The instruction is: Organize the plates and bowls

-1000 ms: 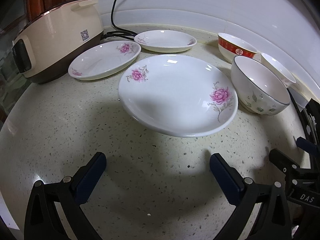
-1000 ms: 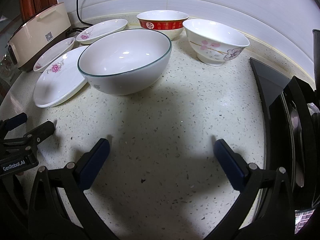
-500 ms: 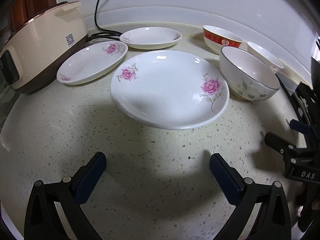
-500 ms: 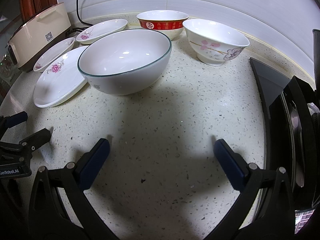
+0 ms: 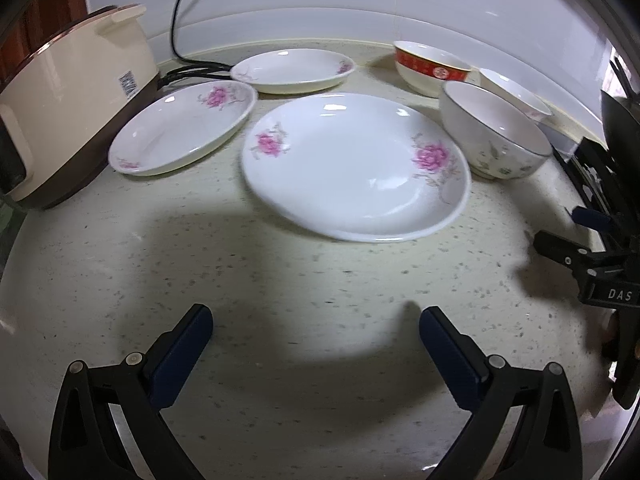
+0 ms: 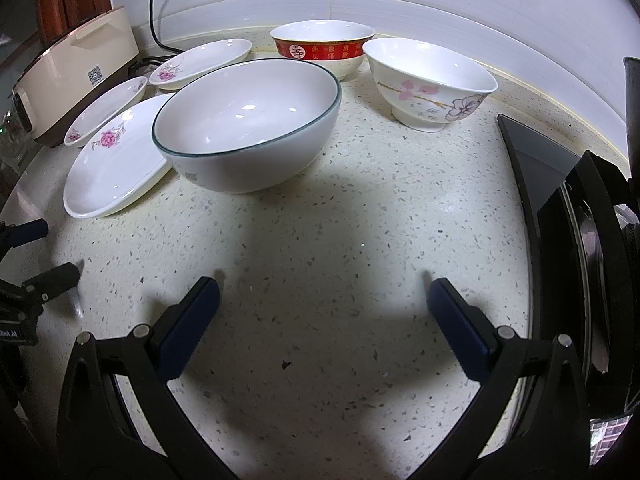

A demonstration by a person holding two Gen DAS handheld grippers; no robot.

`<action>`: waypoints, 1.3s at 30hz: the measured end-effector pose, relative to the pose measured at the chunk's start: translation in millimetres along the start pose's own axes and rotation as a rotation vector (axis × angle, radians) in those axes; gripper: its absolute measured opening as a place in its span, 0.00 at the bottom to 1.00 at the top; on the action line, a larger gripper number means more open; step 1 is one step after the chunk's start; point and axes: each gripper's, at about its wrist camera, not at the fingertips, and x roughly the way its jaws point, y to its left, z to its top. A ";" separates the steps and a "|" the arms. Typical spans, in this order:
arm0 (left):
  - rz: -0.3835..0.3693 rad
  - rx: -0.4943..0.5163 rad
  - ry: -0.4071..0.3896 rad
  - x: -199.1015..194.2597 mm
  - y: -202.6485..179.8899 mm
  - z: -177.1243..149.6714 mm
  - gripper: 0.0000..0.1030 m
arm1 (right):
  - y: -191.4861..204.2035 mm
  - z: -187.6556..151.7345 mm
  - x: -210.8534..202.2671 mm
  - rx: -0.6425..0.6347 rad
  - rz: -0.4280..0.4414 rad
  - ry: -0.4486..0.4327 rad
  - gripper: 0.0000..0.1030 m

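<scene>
Three white plates with pink flowers lie on the speckled counter: a large one (image 5: 352, 168) in the middle, a second (image 5: 184, 132) to its left, a third (image 5: 292, 70) behind. Three bowls stand to the right: a green-rimmed white bowl (image 6: 248, 124), a red-banded bowl (image 6: 324, 48) and a pink-flowered bowl (image 6: 428, 84). My left gripper (image 5: 316, 336) is open and empty, well short of the large plate. My right gripper (image 6: 322, 308) is open and empty, in front of the green-rimmed bowl.
A cream rice cooker (image 5: 68, 120) with a black cord stands at the left against the wall. A black stove top (image 6: 560, 200) borders the counter on the right. A white tiled wall runs along the back.
The left gripper has drawn back from the large plate and risen, so the plates look smaller and farther away. The right gripper has stayed put. Both stay open.
</scene>
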 end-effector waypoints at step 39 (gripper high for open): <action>-0.217 -0.292 0.083 44.2 60.2 87.3 0.43 | 76.6 58.4 23.2 0.251 0.354 0.120 0.47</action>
